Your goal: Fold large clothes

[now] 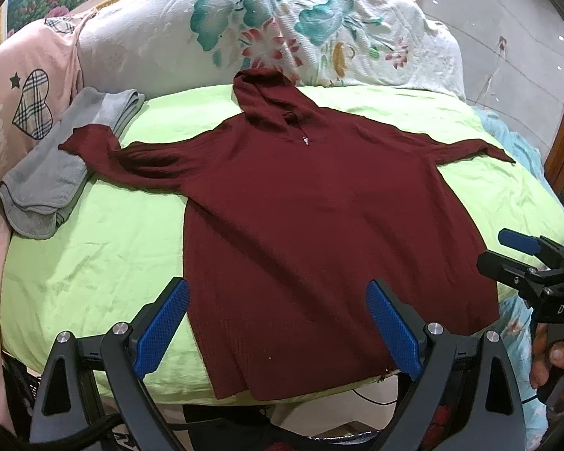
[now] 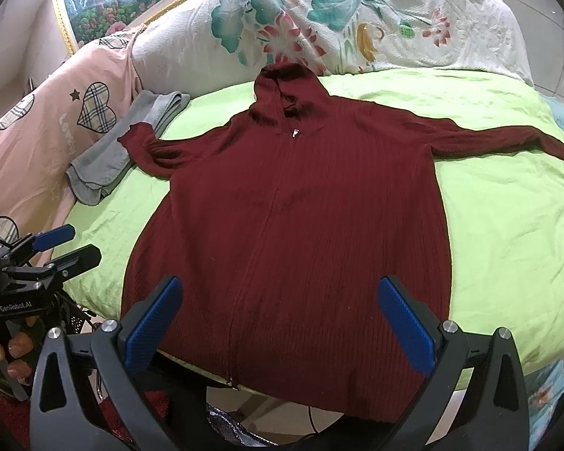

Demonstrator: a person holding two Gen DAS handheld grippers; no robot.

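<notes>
A dark red hooded zip sweater (image 1: 312,218) lies flat and face up on the light green sheet (image 1: 94,248), hood at the far end, both sleeves spread out sideways. It also shows in the right wrist view (image 2: 293,233). My left gripper (image 1: 278,319) is open and empty, hovering over the sweater's near hem at its left part. My right gripper (image 2: 282,319) is open and empty over the near hem. The right gripper also shows at the right edge of the left wrist view (image 1: 507,251). The left gripper shows at the left edge of the right wrist view (image 2: 71,244).
A folded grey garment (image 1: 56,180) lies at the far left, under the sweater's left cuff. A pink cloth with plaid hearts (image 1: 22,112) hangs at the left. A floral white cover (image 1: 282,30) rises behind the hood. The near edge of the green sheet drops off below the hem.
</notes>
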